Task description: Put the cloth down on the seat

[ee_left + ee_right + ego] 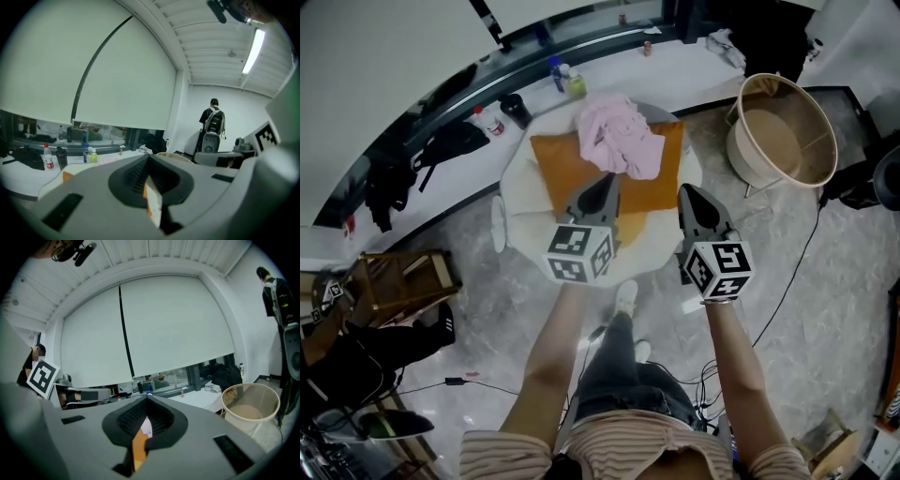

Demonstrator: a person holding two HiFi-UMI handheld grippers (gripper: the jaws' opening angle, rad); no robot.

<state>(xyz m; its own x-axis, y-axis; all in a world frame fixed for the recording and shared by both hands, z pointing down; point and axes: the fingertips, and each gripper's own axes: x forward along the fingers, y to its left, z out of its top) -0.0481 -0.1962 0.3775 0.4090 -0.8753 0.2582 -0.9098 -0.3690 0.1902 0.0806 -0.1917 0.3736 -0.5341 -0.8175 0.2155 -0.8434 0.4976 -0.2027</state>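
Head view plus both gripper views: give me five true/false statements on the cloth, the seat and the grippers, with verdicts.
1. The pink cloth lies on the orange cushion of the seat. True.
2. The left gripper is shut on the cloth. False: its jaws are together with nothing between them.
3. The right gripper is wide open. False: its jaws are together and empty.
4. A round basket stands on the floor to the right of the seat. True.
5. The bottles stand on the seat. False: they are on the white ledge behind it.
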